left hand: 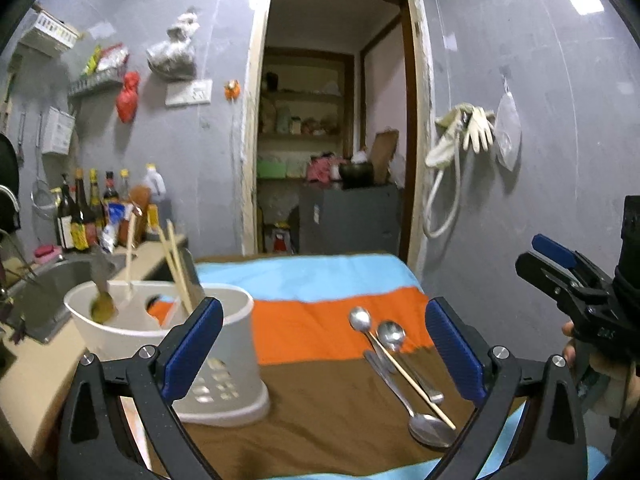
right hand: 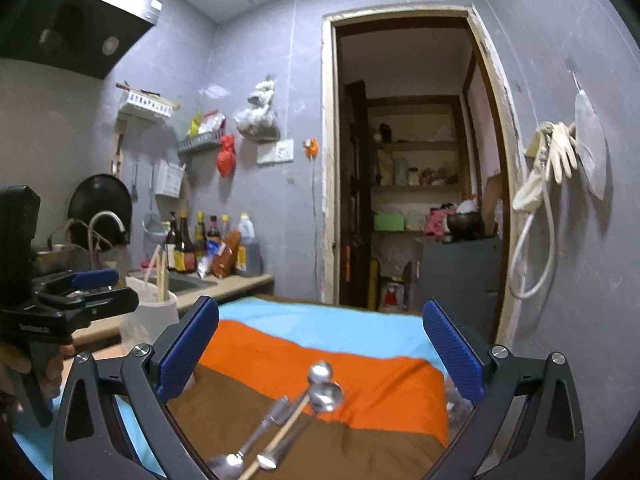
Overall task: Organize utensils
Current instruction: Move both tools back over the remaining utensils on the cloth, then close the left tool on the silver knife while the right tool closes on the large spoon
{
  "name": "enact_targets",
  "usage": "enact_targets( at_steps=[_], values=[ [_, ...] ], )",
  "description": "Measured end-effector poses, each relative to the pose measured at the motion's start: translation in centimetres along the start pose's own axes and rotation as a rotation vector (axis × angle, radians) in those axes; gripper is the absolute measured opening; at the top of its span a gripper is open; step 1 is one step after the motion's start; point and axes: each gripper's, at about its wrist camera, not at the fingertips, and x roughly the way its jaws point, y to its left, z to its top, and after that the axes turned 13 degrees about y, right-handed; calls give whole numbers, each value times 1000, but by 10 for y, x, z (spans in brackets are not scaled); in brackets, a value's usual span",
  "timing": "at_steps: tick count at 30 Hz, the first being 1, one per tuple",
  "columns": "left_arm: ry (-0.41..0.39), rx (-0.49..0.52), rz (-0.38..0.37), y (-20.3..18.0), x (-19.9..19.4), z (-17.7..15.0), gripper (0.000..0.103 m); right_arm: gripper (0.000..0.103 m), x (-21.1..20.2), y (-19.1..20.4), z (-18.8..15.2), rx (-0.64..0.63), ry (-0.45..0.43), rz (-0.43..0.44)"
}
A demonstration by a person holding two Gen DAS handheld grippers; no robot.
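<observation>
A white plastic utensil holder [left hand: 224, 344] stands on the striped cloth [left hand: 320, 320], just past my left gripper's left finger, with chopsticks [left hand: 176, 268] and a spoon [left hand: 102, 306] standing in it. Several steel spoons [left hand: 394, 338] and one chopstick [left hand: 412, 380] lie crossed on the brown stripe, inside the right finger. My left gripper [left hand: 324, 350] is open with nothing between its pads. In the right wrist view the same spoons [right hand: 324, 394] lie low between the fingers of my right gripper [right hand: 320, 350], which is open and holds nothing. Each gripper shows in the other's view, the right gripper [left hand: 532, 254] and the left gripper [right hand: 124, 288].
A steel sink [left hand: 52, 284] and sauce bottles [left hand: 84, 208] sit on the counter to the left. An open doorway [left hand: 332, 140] lies behind the table. Rubber gloves and a hose [left hand: 464, 132] hang on the grey wall at right. A range hood [right hand: 72, 20] hangs at upper left.
</observation>
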Motion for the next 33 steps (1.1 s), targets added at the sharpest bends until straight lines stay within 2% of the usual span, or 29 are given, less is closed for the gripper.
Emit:
enact_targets(
  at_steps=[4,12,16,19,27,29,33],
  values=[
    [77,8,-38,-7,16,-7,99,103,3,-9,-9,18,34,-3],
    [328,26,-116,-19,68,-10,99,103,22,-29,-22,59,142,4],
    [434,47,-119,-27,91,-10,97,103,37,-38,-27,85,224,10],
    [489,75,-127,-34,103,-13,91,99,48,-45,-29,109,285,31],
    [625,162,-106,-50,138,-27,64,76,82,-56,-34,135,445,48],
    [656,184,-102,-53,148,-32,58,74,90,-59,-36,147,489,65],
    [667,213,-88,-57,157,-33,54,73,94,-64,-38,167,513,83]
  ],
)
